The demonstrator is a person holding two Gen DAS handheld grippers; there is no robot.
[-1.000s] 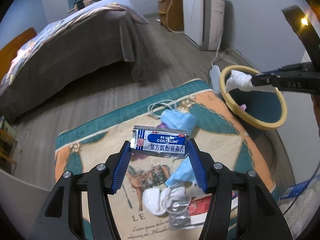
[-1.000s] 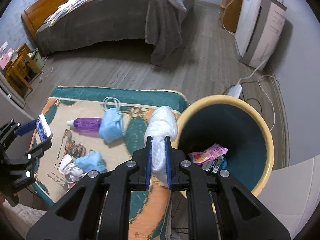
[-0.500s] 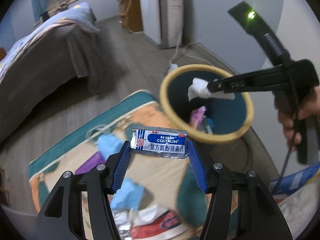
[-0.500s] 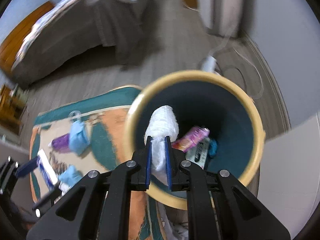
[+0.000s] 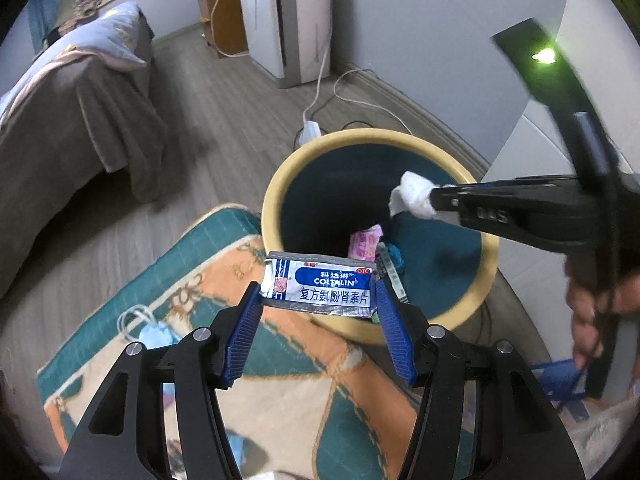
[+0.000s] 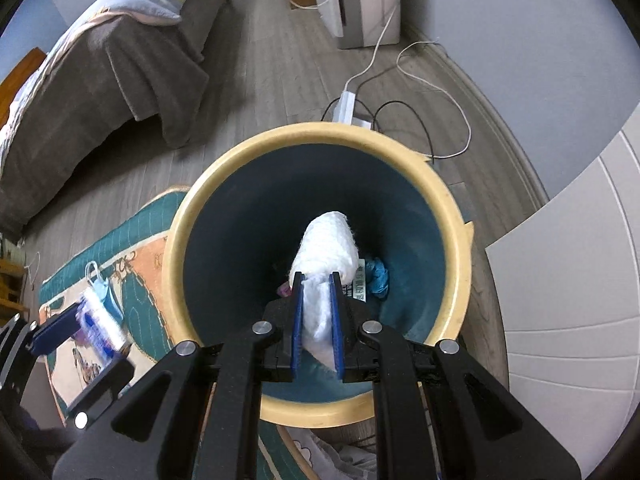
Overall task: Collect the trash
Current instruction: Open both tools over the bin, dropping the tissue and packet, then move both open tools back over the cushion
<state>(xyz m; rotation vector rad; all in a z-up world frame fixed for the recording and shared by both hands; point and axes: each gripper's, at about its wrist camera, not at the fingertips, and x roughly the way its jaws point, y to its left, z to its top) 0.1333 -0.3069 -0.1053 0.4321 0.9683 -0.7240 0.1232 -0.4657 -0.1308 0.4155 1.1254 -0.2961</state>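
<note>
My left gripper (image 5: pixel 318 300) is shut on a silver and blue medicine sachet (image 5: pixel 320 289), held flat just over the near rim of the yellow-rimmed teal bin (image 5: pixel 276 184). My right gripper (image 6: pixel 317 304) is shut on a crumpled white tissue (image 6: pixel 326 250) right above the bin's (image 6: pixel 448 208) mouth. From the left wrist view the tissue (image 5: pixel 412 199) and right gripper (image 5: pixel 434 204) hang over the bin's right side. A pink wrapper (image 5: pixel 365 241) and other scraps lie at the bin's bottom. In the right wrist view the left gripper (image 6: pixel 98 326) with the sachet (image 6: pixel 102 316) is at the left edge.
The bin stands beside a patterned teal and orange rug (image 5: pixel 296 364) with a blue face mask (image 5: pixel 154 330) on it. A bed with a grey blanket (image 6: pixel 120 68) lies at the left. A power strip with cords (image 6: pixel 348 106) and a white appliance (image 5: pixel 288 20) are behind the bin.
Both grippers have moved toward the bin. The tissue went from beside the rim to over the bin's middle. The sachet went from above the rug to the bin's near rim.
</note>
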